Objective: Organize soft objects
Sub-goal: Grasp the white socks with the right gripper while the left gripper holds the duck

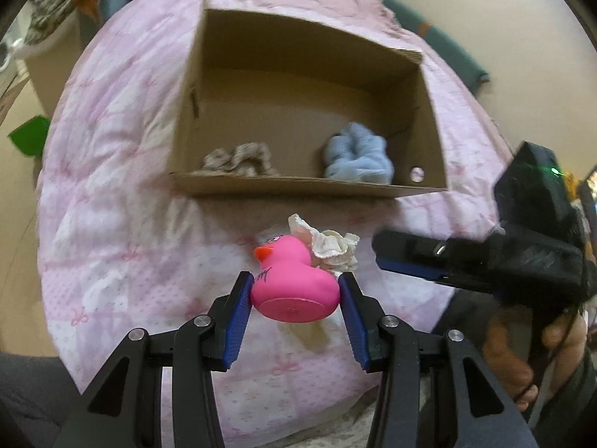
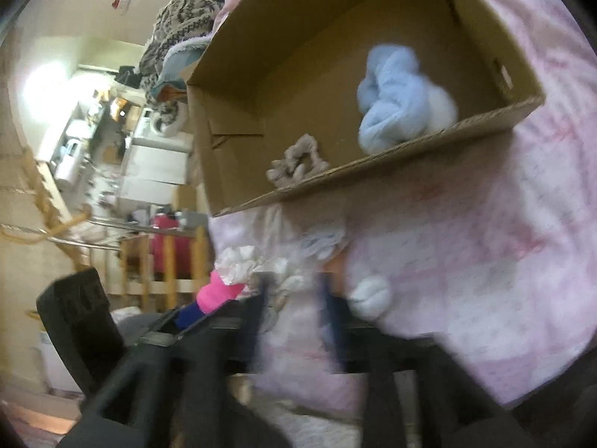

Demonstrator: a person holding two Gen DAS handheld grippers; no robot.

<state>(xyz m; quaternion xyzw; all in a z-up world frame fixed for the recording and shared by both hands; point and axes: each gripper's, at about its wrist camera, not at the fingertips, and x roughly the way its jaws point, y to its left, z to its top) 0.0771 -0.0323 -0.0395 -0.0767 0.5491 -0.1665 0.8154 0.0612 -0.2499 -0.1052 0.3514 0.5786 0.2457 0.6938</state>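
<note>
Right wrist view: right claw motion-blurred; no clear read of its finger edges. Pink duck mostly hidden behind left claw's blue pad; only a pink patch shows. White ruffled scrunchie partly hidden behind the duck in left wrist view. Beige scrunchie bottom cut by cardboard box front wall. Background room clutter too small to identify.

Soft, even indoor light in both views; strong fisheye bending and black vignette at the edges. Left wrist view mostly sharp, faint shadow under the pink duck, slight smear on the right tongs. Right wrist view heavily motion-blurred, blown-out glare from a bright patch at left.
</note>
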